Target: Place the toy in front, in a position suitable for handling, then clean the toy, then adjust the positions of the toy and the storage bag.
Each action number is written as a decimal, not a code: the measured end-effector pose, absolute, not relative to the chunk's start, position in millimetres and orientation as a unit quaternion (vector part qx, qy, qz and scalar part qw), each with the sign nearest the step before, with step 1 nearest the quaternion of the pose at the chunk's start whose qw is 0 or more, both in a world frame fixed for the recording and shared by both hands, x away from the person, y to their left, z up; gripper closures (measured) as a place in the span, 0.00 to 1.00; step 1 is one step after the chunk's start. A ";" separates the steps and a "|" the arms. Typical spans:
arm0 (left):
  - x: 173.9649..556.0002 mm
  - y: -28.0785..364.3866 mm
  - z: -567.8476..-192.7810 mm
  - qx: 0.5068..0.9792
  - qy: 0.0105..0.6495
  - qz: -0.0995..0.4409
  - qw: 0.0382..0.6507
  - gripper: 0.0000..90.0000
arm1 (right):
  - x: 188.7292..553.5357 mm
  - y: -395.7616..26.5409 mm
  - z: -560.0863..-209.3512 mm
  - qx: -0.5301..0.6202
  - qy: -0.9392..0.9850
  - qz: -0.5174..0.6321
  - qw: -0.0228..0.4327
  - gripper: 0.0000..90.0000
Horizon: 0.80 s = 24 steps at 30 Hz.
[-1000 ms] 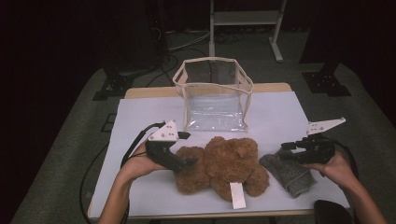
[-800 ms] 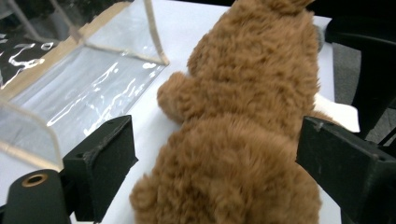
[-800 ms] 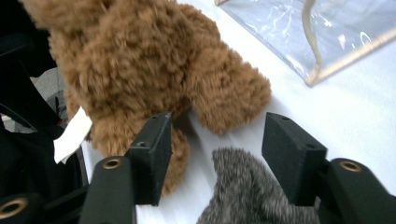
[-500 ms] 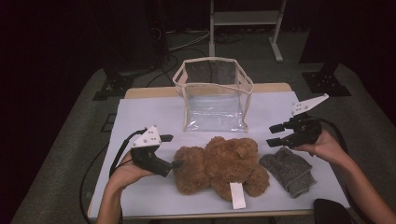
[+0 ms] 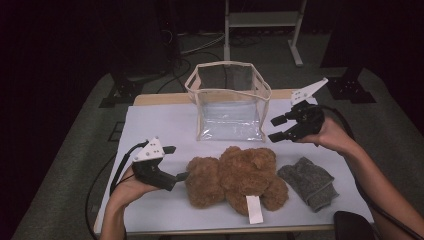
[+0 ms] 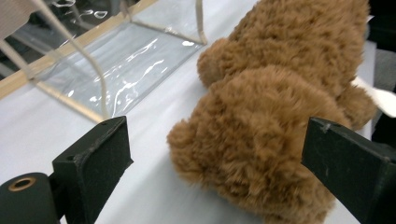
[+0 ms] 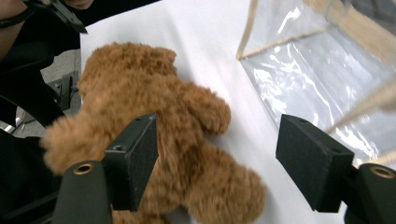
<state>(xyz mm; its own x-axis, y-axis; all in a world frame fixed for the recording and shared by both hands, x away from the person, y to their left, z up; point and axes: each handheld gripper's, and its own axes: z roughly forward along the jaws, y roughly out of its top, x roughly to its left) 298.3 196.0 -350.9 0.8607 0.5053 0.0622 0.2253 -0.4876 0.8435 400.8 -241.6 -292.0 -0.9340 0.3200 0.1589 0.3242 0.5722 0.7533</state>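
The fuzzy brown plush teddy bear [image 5: 235,177] lies flat on the white table top [image 5: 160,125], just in front of the clear plastic bag with beige trim [image 5: 230,107], whose mouth stands open upward. That layout reads as packing work: the bag is propped open close by so that the bear can go in with a short lift, and the folded grey knitted cloth [image 5: 307,182] lies beside the bear, probably waiting its turn.

The left gripper [image 5: 170,162] lies low at the bear's end, and its jaws stand wide apart with nothing clamped. In the left gripper view the bear's rounded end [image 6: 261,144] sits ahead of and between the two jaws, closer to the right-hand one, and neither pad presses into the fur. I judge this to be a line-up for a grasp at that end.

The right gripper [image 5: 277,128] hangs raised above the table beside the bag's wall. Its jaws have just been opening and now gape wide with nothing between them. In the right gripper view the bear [image 7: 154,140] lies below and behind the left-hand jaw, while the bag's clear wall [image 7: 317,88] lies beyond the right-hand one.
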 end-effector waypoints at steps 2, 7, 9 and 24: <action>298.0 198.3 -351.7 0.849 0.218 0.154 0.456 0.08 | 404.6 -234.1 -287.2 -0.175 -0.889 -0.423 0.002 0.31; 296.0 202.2 -351.4 0.846 0.224 0.152 0.458 0.08 | 414.1 -217.8 -277.1 -0.157 -0.894 -0.419 0.002 0.31; 296.0 203.7 -350.5 0.846 0.223 0.156 0.458 0.08 | 420.1 -207.4 -272.1 -0.146 -0.898 -0.415 0.002 0.31; 293.0 211.7 -351.3 0.846 0.229 0.155 0.456 0.08 | 435.1 -163.4 -263.9 -0.111 -0.905 -0.410 0.016 0.31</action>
<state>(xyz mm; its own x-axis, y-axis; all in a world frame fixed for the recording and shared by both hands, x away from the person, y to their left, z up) 293.0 211.7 -351.3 0.8473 0.5285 0.0529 0.2469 -0.4800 0.8418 435.1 -163.4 -263.9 -0.9751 0.1873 0.1188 0.2129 0.6398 0.7385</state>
